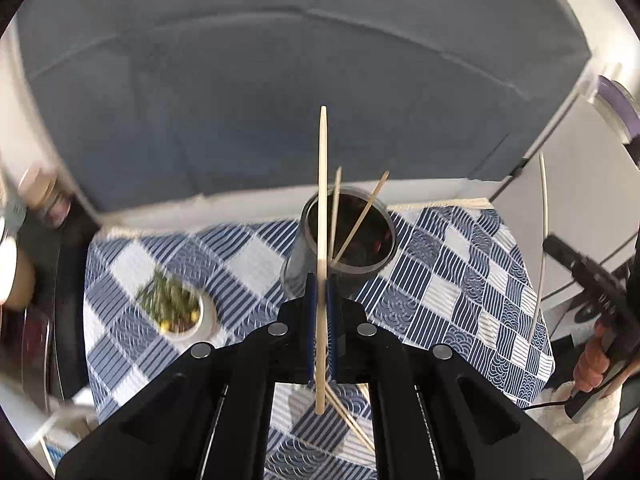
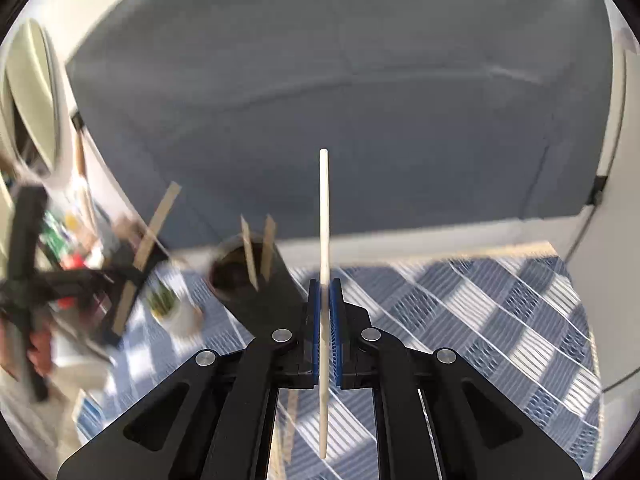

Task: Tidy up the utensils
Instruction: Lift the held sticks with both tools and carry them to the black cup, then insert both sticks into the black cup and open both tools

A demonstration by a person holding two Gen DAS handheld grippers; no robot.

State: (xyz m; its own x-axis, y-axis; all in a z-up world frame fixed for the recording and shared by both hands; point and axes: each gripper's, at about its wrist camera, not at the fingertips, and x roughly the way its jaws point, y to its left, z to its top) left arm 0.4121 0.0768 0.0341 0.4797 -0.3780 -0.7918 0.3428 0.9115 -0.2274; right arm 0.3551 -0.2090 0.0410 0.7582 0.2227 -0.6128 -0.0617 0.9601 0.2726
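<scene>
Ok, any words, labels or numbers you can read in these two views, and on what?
None can be read.
Bottles and jars at the table's left edge: labels blurred.
Colourful clutter in the right wrist view: motion-blurred, unreadable.
Tablecloth, dark cup, chopsticks, small bowl: no text.

A wooden chopstick [image 1: 322, 240] is held upright, a white chopstick [image 2: 324, 280] likewise; two more sticks [image 1: 352, 220] are leaned inside the dark cup [image 1: 348, 236] on the checked cloth.
</scene>
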